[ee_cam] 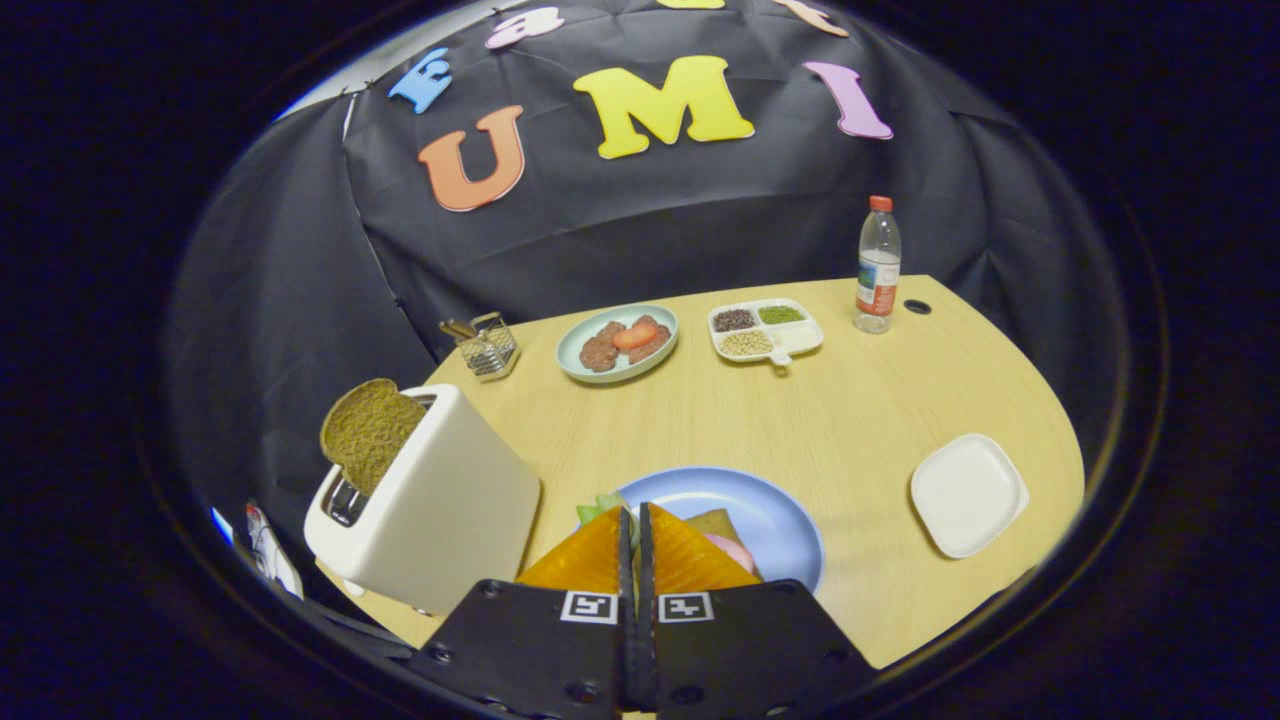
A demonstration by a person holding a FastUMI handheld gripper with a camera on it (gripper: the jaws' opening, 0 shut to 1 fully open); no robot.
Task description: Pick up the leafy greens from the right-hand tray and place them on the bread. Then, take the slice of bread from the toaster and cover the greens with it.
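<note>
— How did the leafy greens [603,505] look?
— Pale green, frilly, just past the tip of the left orange finger [585,560], on the round blue plate [775,525] at the table's [850,420] near edge, beside tan bread [718,524].
— And the gripper [637,555]?
— Fingers pressed together; I couldn't tell if a leaf was pinched.
— The toaster [440,500]?
— Smooth, cream, at the near-left edge, with a coarse brown slice [368,433] sticking up.
</note>
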